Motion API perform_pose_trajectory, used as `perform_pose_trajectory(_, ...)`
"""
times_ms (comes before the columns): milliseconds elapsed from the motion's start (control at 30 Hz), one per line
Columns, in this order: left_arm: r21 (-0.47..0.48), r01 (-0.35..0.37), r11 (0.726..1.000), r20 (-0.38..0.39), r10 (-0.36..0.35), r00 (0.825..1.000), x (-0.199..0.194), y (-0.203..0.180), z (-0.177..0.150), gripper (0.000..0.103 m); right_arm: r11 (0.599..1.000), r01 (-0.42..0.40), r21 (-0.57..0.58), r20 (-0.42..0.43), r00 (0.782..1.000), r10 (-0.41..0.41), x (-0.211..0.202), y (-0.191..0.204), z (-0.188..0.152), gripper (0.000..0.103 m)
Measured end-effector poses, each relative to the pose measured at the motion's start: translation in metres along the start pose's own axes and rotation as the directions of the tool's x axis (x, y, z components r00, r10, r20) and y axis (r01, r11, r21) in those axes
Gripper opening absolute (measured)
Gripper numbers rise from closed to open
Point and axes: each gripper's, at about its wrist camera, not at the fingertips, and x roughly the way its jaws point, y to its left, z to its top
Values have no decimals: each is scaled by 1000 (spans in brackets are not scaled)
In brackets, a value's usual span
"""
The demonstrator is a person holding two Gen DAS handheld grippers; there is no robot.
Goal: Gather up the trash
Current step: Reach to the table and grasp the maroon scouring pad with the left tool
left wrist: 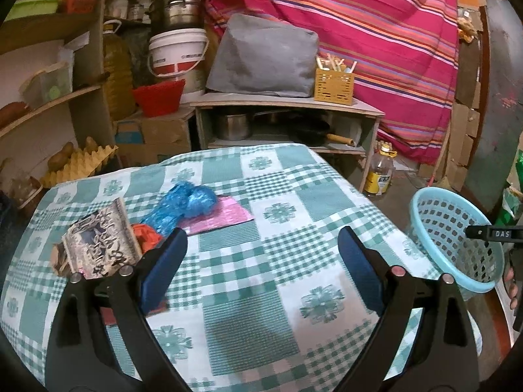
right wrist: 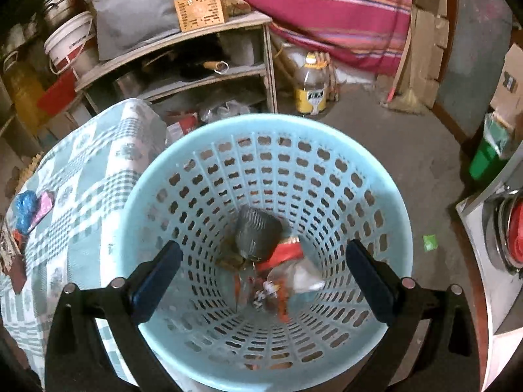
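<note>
Cluttered storage shelves, pots, a white bucket and a striped pink cloth back a table under a green-and-white checked tablecloth (left wrist: 261,261). Several pieces of trash lie together at its far left: a crumpled blue plastic bag (left wrist: 183,204), a pink foil wrapper (left wrist: 222,217) touching it, a bit of orange-red plastic (left wrist: 147,235) and a crumpled printed paper package (left wrist: 98,238). A light blue perforated basket (right wrist: 376,196) stands just beside the table's right edge.

Over the basket's mouth hangs the right gripper (right wrist: 261,271), jaws spread wide and holding nothing. Below it, at the basket bottom, sit a dark ribbed cup (right wrist: 258,232), a red wrapper (right wrist: 284,251) and clear plastic scraps (right wrist: 304,274), so a drop looks just completed. The left gripper (left wrist: 261,261) hovers above bare cloth, jaws also wide and empty, its left finger close to the paper package.

Judging from this, the step in hand is fetching the next piece. The next move calls for swinging the left gripper leftward over the pile, lowering the jaws astride one soft item, and closing firmly enough that thin plastic does not slip out.
</note>
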Motion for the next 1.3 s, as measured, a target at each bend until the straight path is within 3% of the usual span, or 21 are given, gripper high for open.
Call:
perform_pose_trajectory(133, -18, -48, 999, -11, 47, 999, 4, 23, -8, 96, 998, 65, -19, 62, 996, -64, -7, 9, 1, 99)
perform_pose_trajectory(400, -43, -138, 989, -70, 135, 988, 14, 85, -24, 97, 1000, -20, 15, 163, 986, 17, -21, 45, -1, 99)
perform_pose_trajectory(600, -129, -152, 980, -160, 131, 978, 30, 127, -40, 97, 998, -23, -59, 197, 980, 34, -20, 91, -6, 99)
perform_pose_trajectory(767, -173, -146, 974, -213, 108, 971, 45, 134, -43, 97, 995, -53, -90, 196, 978, 70, -18, 120, -8, 99)
perform_pose_trajectory(1033, -208, -199, 958, -361, 114, 925, 74, 144, -51, 97, 988, -75, -137, 205, 973, 102, -13, 150, -11, 99)
perform_pose_trajectory(1200, -191, -212, 958, -375, 128, 918, 77, 140, -50, 95, 984, -90, -154, 184, 976, 118, -9, 162, -13, 99)
perform_pose_trajectory(1300, -166, -191, 967, -367, 120, 923, 75, 135, -50, 90, 982, -88, -168, 172, 978, 117, -7, 169, -15, 99)
